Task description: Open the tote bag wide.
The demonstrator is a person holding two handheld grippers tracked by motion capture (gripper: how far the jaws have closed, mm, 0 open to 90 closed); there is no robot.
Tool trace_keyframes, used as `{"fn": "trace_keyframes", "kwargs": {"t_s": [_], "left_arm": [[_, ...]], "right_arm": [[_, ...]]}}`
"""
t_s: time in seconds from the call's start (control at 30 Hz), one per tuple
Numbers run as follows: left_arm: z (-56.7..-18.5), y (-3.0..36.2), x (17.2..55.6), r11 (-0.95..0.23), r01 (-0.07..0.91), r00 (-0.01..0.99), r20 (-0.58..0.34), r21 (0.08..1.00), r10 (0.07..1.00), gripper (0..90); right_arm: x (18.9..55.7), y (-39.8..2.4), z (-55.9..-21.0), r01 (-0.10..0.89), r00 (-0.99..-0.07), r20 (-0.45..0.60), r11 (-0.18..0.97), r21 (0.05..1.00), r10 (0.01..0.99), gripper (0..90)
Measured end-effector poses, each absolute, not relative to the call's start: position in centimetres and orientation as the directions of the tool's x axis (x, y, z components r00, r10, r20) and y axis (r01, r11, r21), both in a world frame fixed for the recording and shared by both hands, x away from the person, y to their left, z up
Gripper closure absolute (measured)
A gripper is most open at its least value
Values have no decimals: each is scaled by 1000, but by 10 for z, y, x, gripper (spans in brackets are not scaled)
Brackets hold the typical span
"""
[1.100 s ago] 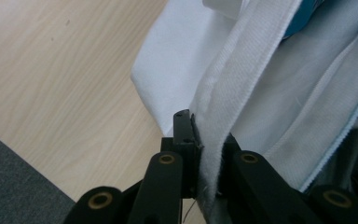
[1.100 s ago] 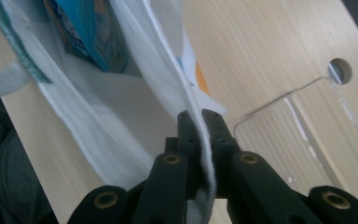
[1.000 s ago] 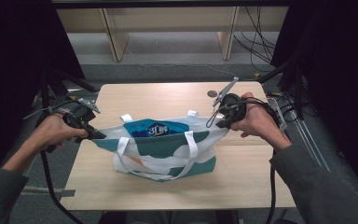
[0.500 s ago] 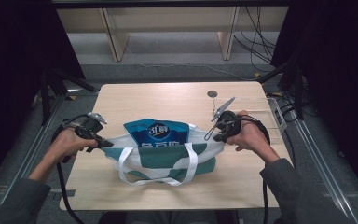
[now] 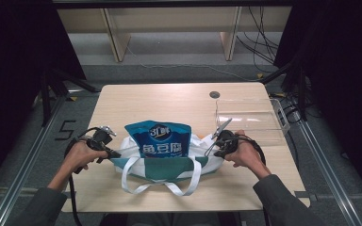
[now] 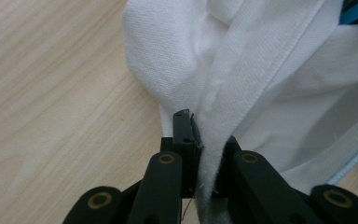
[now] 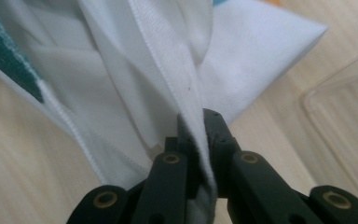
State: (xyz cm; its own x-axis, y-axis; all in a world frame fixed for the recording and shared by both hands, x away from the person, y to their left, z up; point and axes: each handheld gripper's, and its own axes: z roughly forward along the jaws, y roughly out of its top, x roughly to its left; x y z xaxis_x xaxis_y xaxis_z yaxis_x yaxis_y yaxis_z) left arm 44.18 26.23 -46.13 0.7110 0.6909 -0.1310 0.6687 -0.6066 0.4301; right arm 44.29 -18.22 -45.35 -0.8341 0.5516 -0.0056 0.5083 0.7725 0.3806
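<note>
Your left gripper (image 6: 196,140) is clamped on the bag's (image 5: 202,157) left rim, and your right gripper (image 7: 200,135) pinches the white fabric at its right edge. Keep both grips firm and level, and lower evenly so the bag settles flat on the surface (image 5: 169,101) without tipping. Inside it a blue snack pack (image 5: 158,139) stands upright, top poking out. Beside your right hand, a clear tray (image 5: 250,113) looks empty.

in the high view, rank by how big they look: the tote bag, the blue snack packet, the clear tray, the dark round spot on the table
1. tote bag
2. clear tray and blue snack packet: look alike, and the packet is partly hidden in the bag, so unranked
3. dark round spot
</note>
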Motion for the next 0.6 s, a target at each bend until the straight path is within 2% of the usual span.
{"fn": "trace_keyframes", "kwargs": {"t_s": [0.2, 0.37, 0.47, 0.53, 0.6], "left_arm": [[-477, 259, 440, -601, 668, 706, -121, 439, 697, 848], [-480, 261, 437, -594, 664, 704, -112, 455, 701, 845], [-475, 260, 435, -602, 657, 707, -92, 455, 702, 799], [-468, 260, 433, -604, 655, 705, -79, 454, 705, 682], [-457, 261, 432, -617, 640, 714, -59, 457, 697, 560]], "right_arm": [[442, -181, -472, 526, -822, 4, 757, 388, 570, 874], [441, -179, -473, 513, -826, -20, 766, 388, 563, 874], [439, -181, -473, 525, -813, -20, 746, 409, 582, 859], [433, -184, -473, 551, -783, -10, 701, 452, 622, 783], [427, -187, -465, 539, -786, -23, 702, 465, 618, 688]]}}
